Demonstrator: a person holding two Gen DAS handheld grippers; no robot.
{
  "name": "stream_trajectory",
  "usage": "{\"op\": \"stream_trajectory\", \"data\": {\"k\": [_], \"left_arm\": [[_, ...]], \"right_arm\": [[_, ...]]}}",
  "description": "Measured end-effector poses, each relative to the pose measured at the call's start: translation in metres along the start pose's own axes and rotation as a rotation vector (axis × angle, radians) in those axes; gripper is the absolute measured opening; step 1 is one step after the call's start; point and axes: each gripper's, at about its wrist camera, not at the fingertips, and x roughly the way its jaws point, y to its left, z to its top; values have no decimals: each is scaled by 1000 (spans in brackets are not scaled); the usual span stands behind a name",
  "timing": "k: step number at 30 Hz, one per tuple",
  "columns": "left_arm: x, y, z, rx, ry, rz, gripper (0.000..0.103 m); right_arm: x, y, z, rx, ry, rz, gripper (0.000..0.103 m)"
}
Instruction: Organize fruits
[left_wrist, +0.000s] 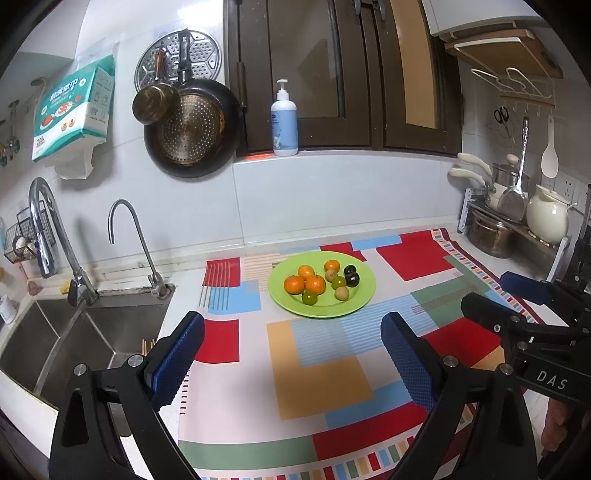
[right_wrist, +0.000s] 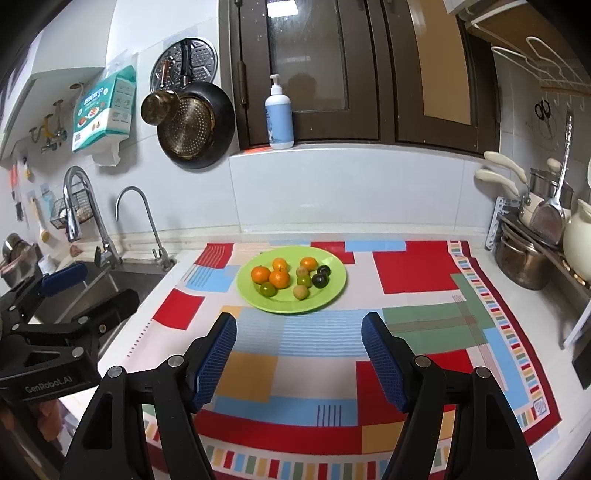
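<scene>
left gripper (right_wrist: 55, 295) marked genrobot.ai, right gripper (left_wrist: 498, 295) — das

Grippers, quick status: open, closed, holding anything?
Left gripper: open, nothing between its pads, short of the green plate.
Right gripper: open, empty, also short of the plate.

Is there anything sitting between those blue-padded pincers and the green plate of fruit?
No. In both wrist views only the bare colourful patchwork cloth lies between each open gripper, left gripper and right gripper, and the round green plate.
</scene>
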Motion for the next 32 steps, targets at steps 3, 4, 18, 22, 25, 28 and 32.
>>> {"op": "stream_trajectory", "data": {"k": [3,4,18,22,25,28,32], "left_arm": [[-2,1,1,-8,-2,-2,97],[-3,2,1,-8,-5,-3,98],[-7,7,5,-4,-34,17,101],[-7,8,5,-6,-36,19,101],[-6,8,5,-7,-35,18,101],[-5,8,6,-7,-33,17,101],[-3,9,6,-5,-32,19,101]], "right_arm": [[-3,0,1,2,-7,0,71],[-3,0,1,0,-8,-1,71],[-8,3,3,-10,-32,-19,75],[-6,3,4,-8,-30,-19,75],[-5,3,4,-7,-28,-22,75],[-4,3,4,-4,-26,-22,75],[-3,2,4,-2,-23,-21,75]]}}
